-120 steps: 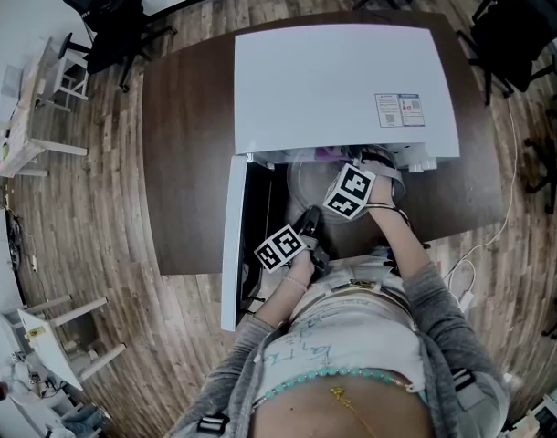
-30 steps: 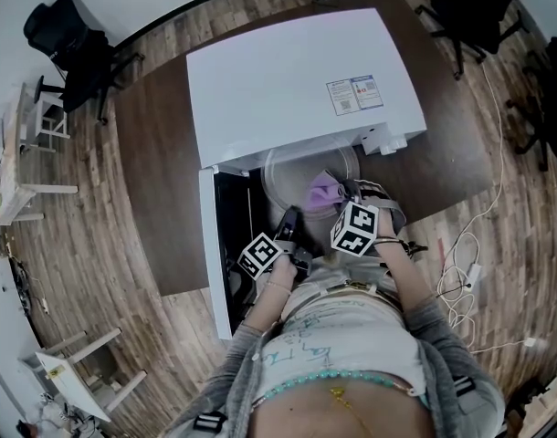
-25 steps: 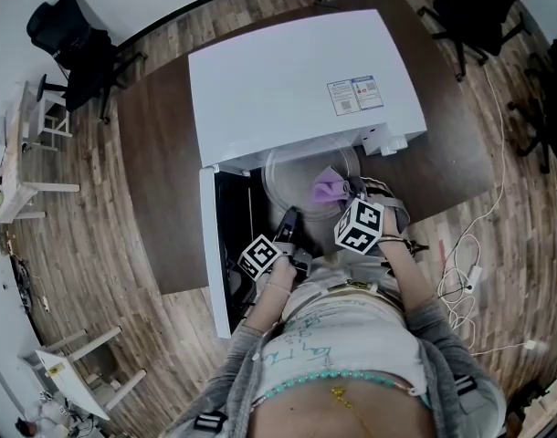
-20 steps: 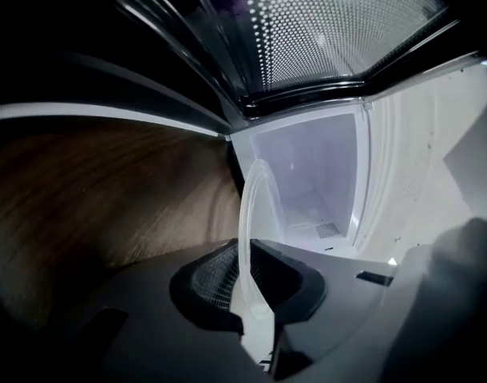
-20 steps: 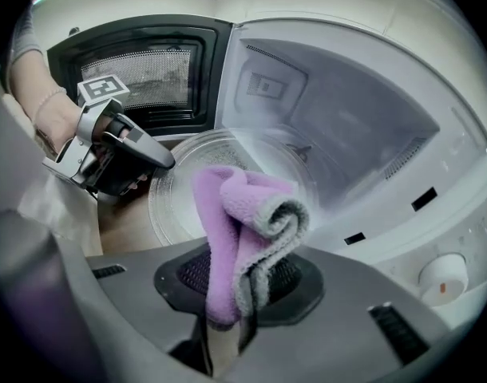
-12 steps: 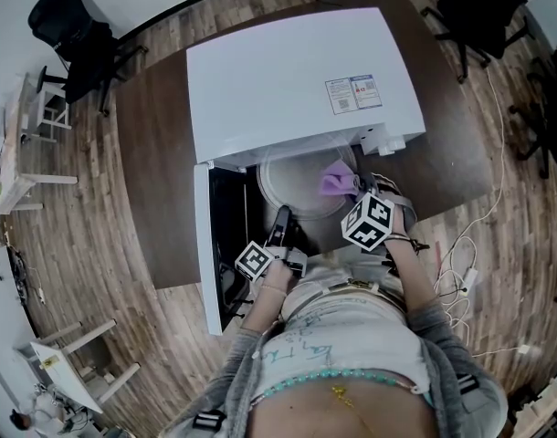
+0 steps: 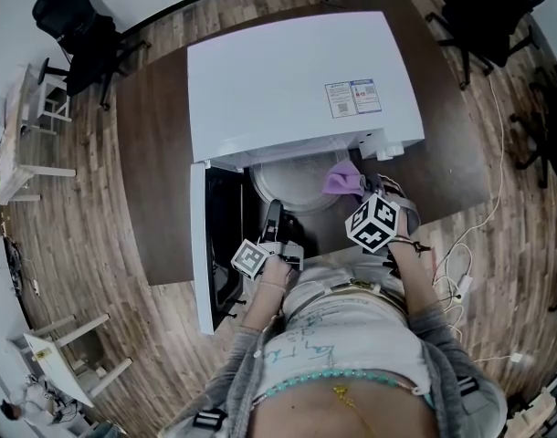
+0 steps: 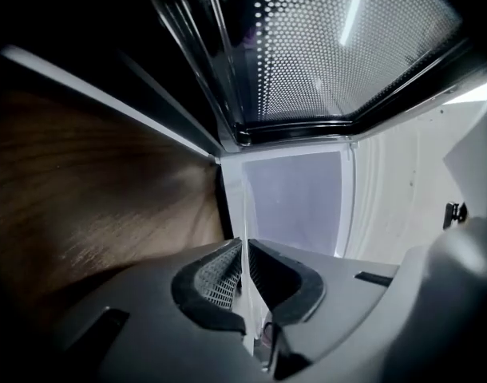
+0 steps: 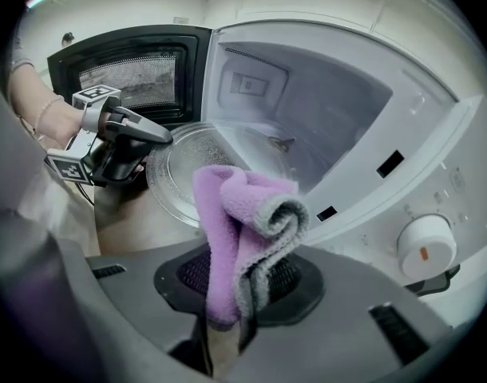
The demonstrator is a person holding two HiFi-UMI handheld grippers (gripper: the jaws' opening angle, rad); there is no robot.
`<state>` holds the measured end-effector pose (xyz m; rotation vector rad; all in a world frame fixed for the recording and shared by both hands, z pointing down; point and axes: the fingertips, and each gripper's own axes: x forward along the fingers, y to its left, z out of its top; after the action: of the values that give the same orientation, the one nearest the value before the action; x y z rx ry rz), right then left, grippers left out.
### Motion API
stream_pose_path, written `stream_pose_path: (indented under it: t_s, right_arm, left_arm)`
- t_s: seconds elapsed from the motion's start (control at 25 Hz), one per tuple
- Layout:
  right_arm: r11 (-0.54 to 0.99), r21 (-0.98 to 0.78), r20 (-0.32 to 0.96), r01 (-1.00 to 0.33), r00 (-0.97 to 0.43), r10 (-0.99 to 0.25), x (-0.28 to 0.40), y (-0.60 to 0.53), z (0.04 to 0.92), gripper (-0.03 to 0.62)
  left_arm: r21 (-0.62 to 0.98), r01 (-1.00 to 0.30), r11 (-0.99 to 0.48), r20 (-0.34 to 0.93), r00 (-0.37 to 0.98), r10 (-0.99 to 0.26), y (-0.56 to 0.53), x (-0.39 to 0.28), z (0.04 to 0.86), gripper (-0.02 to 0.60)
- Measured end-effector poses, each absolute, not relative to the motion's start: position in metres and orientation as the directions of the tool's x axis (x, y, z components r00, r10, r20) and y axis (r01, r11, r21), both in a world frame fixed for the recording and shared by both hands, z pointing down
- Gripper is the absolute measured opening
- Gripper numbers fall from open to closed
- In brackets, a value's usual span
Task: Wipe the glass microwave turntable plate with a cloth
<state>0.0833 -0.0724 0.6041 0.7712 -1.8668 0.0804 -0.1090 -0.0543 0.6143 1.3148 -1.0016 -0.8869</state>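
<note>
The round glass turntable plate (image 7: 297,185) lies in the mouth of the open white microwave (image 7: 297,71), and shows again as the glass plate (image 9: 215,162) in the right gripper view. My left gripper (image 7: 273,211) reaches in from the front left. Its jaws have just been closing, and the plate's thin rim (image 8: 244,254) stands edge-on between the pads of the left gripper (image 8: 245,268). My right gripper (image 7: 359,192) hangs over the plate's right edge, shut on a bunched purple cloth (image 7: 341,179). The cloth (image 9: 239,214) rises from the right gripper (image 9: 242,292).
The microwave door (image 7: 199,245) swings open to the left, its mesh window (image 8: 339,46) above my left gripper. A dial (image 9: 425,250) sits on the control panel at the right. The brown table (image 7: 155,153) holds the oven; a white cable (image 7: 461,263) trails on the floor.
The right gripper and the purple cloth have shifted from over the plate's middle toward its right edge. The left gripper has moved up to the plate's front-left rim.
</note>
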Motion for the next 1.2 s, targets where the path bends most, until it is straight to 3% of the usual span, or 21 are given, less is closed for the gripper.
stream_pose_path:
  t_s: [0.4,1.2]
  right_arm:
    - [0.799,0.298,0.846,-0.522,-0.243,-0.474,0.086,-0.079,0.602,0.112]
    - [0.767,0.288,0.832,-0.573,-0.247,-0.497,0.084,-0.087,0.596,0.112]
  left_arm:
    - [0.996,-0.031,0.084,0.089,0.278,-0.957,-0.069,-0.107,0.612,0.034]
    - [0.995,-0.019,0.095,0.097,0.280,-0.955,-0.095,-0.113,0.609,0.034]
